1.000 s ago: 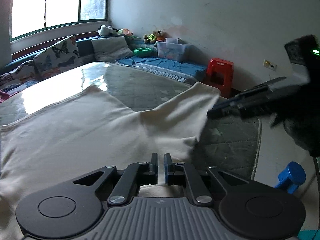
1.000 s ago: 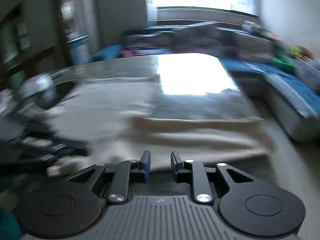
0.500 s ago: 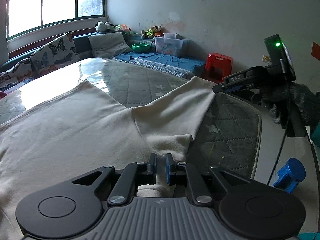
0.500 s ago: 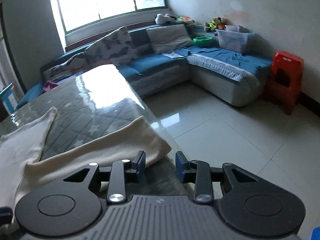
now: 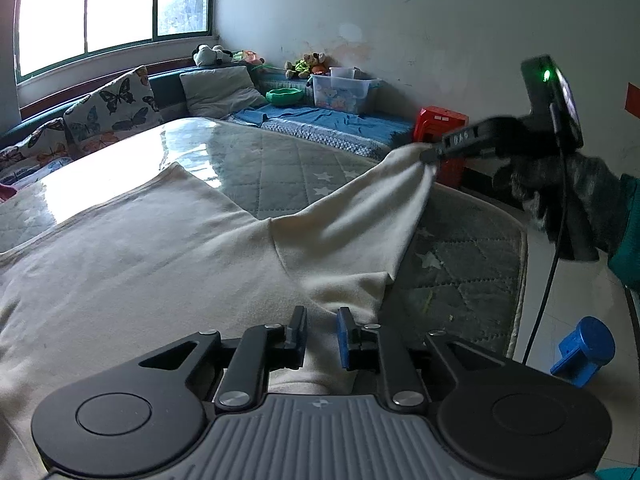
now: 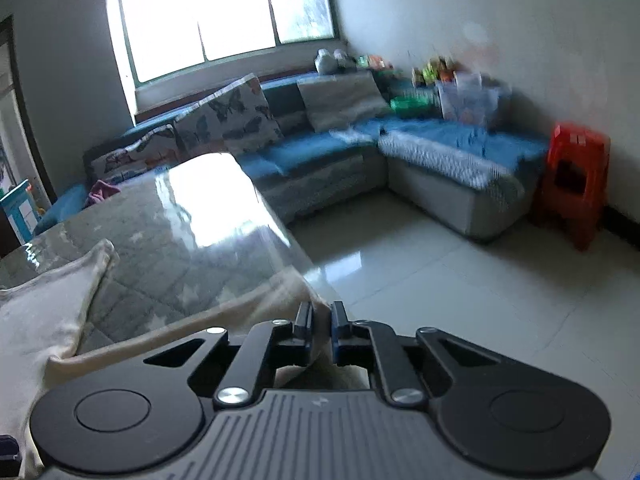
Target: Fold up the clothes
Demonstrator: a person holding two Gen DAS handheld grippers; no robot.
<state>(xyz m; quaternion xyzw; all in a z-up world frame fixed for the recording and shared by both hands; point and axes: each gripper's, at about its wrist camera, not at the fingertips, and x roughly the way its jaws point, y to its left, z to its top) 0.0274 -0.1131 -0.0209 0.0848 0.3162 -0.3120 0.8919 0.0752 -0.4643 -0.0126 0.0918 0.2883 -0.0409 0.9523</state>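
1. Left wrist view: my left claw [image 5: 322,330] sits low over the cream garment [image 5: 160,256], which lies spread on the quilted surface [image 5: 288,176]. Cloth shows between the two pads, with a narrow gap on either side, so I judge it a loose pinch at the hem; I cannot tell how firm it is. If that hold is slack, the hem could slide out once the other side pulls.

2. Same view: the right claw [image 5: 426,156] is pressed together on the tip of the sleeve [image 5: 360,216], lifting it off the surface toward the red stool [image 5: 440,120]. The sleeve hangs taut at the tip. Only a little fabric is caught, so a quick swing may strip it free, or drag the whole body askew.

3. Right wrist view: the right claw [image 6: 319,320] shows cloth wedged between nearly closed pads. The picture is blurred, which suggests fast motion. The surface edge and the tiled floor [image 6: 440,280] are just beside it; a dropped sleeve could trail over the edge.
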